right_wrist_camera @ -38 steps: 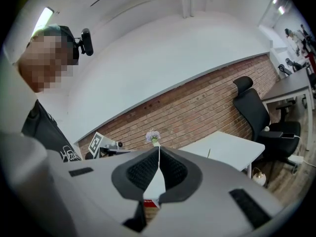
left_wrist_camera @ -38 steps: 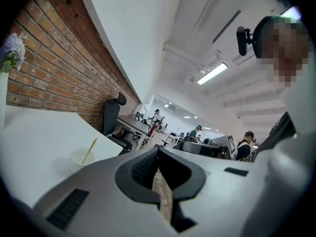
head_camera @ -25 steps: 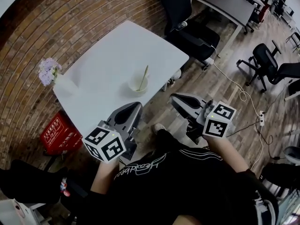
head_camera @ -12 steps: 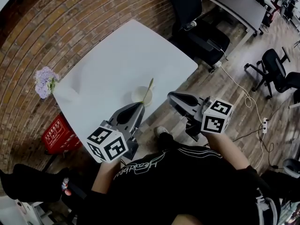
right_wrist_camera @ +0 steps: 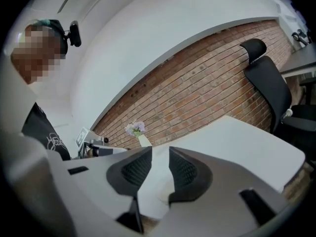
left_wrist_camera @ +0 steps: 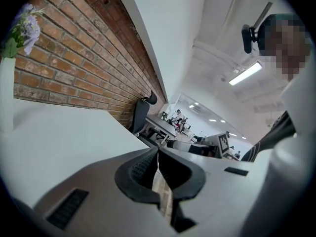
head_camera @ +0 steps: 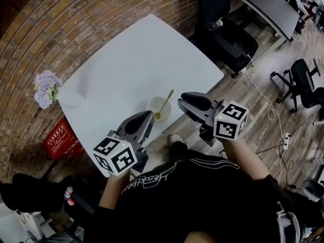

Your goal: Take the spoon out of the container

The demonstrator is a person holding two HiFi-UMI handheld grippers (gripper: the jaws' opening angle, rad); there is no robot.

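A small pale round container [head_camera: 157,107] stands near the front edge of the white table [head_camera: 126,59]. A gold spoon [head_camera: 165,104] rests in it, handle leaning up and to the right. My right gripper [head_camera: 183,102] hovers just right of the container at the table's edge; its jaws [right_wrist_camera: 159,156] are opening, with a narrow gap and nothing between them. My left gripper [head_camera: 144,118] hangs below the container, off the table's front edge, and its jaws [left_wrist_camera: 157,154] are shut with nothing in them. The gripper views do not show the spoon.
A white vase of lilac flowers [head_camera: 46,87] stands at the table's left corner, also in the right gripper view [right_wrist_camera: 136,129]. A red crate [head_camera: 63,138] sits on the floor under that corner. Black office chairs [head_camera: 230,34] and a brick wall [head_camera: 61,24] surround the table.
The container and spoon now lie closer to both grippers. My right gripper has come left, up beside the container. The left gripper has stayed about where it was.
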